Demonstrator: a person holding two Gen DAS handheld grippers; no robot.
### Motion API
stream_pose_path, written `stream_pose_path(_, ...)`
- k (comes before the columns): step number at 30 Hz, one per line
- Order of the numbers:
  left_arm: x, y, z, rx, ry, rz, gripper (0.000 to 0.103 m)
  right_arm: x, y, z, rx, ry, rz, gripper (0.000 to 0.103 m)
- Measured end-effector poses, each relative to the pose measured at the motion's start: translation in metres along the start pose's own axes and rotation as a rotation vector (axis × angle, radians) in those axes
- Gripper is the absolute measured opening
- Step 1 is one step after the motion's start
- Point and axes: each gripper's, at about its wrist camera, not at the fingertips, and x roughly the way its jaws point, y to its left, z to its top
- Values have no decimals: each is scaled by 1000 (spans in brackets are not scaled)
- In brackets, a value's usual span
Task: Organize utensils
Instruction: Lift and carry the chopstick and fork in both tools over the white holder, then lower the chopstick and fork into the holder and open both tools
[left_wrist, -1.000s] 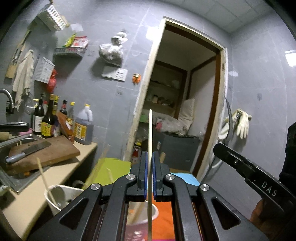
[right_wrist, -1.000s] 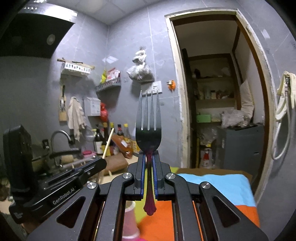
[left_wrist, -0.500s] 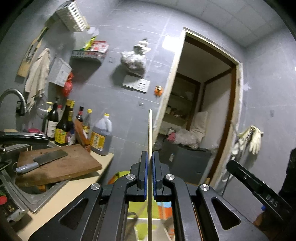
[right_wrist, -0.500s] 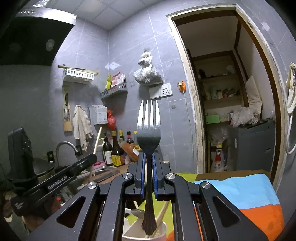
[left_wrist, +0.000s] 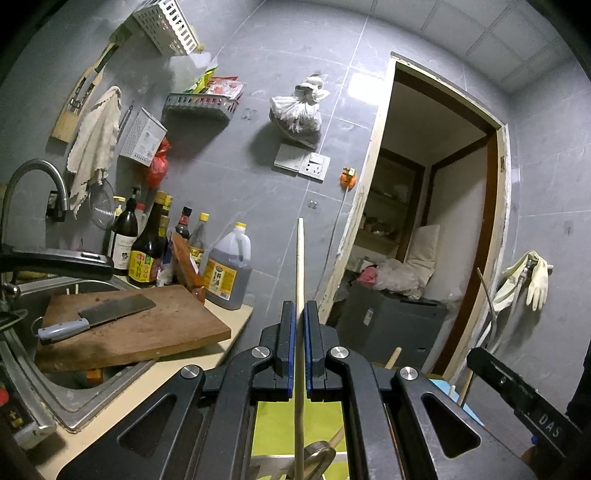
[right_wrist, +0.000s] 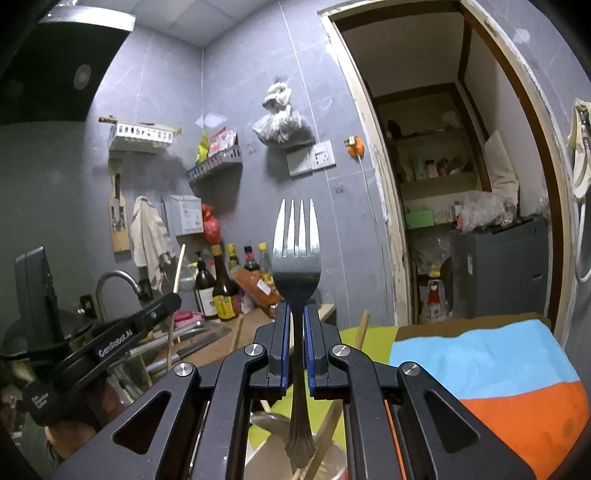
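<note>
Clamping tight: L gripper (left_wrist: 299, 325) on upright chopstick (left_wrist: 300, 266), R gripper (right_wrist: 295, 328) on fork (right_wrist: 296, 254)

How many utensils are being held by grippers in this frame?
2. A wooden chopstick stands upright in the left gripper; a metal fork stands upright in the right gripper. Other utensils below them are partly hidden.
</note>
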Motion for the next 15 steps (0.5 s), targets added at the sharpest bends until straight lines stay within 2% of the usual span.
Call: stream_pose_path(15,-7,-4,-27,-4,8,28,2,-6,-5,-19,-9,72,-9,6)
